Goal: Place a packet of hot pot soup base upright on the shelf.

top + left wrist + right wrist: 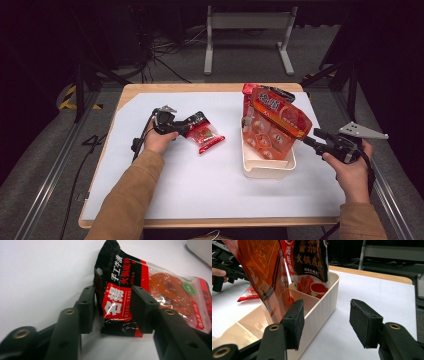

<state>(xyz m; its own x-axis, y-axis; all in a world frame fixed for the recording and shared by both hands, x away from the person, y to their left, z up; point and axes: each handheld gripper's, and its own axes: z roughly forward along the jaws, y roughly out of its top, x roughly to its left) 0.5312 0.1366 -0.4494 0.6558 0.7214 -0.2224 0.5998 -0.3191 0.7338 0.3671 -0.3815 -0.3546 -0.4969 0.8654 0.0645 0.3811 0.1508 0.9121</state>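
- Now, in the high view, the left tongs sit left of centre on the white desk, gripping the near end of a small red-and-black packet that lies flat beside them.
- Seen from the left gripper view, the packet has its black-and-red end between the two jaws, both pads pressed against it (the clear part with orange contents lies toward the upper right of the frame).
- Right of centre in the high view stands a cream bin, with a large orange bag leaning upright in it and a second red bag behind it.
- At the right edge of the high view, the right tongs are held just beside the bin's right wall, touching nothing.
- From the right gripper view, the jaws stand wide apart: the left jaw is in front of the bin's wall, the right one over bare desk.
- Inside the bin, that view shows a divider, with the orange bag in the nearer compartment and the red bag in the farther one.
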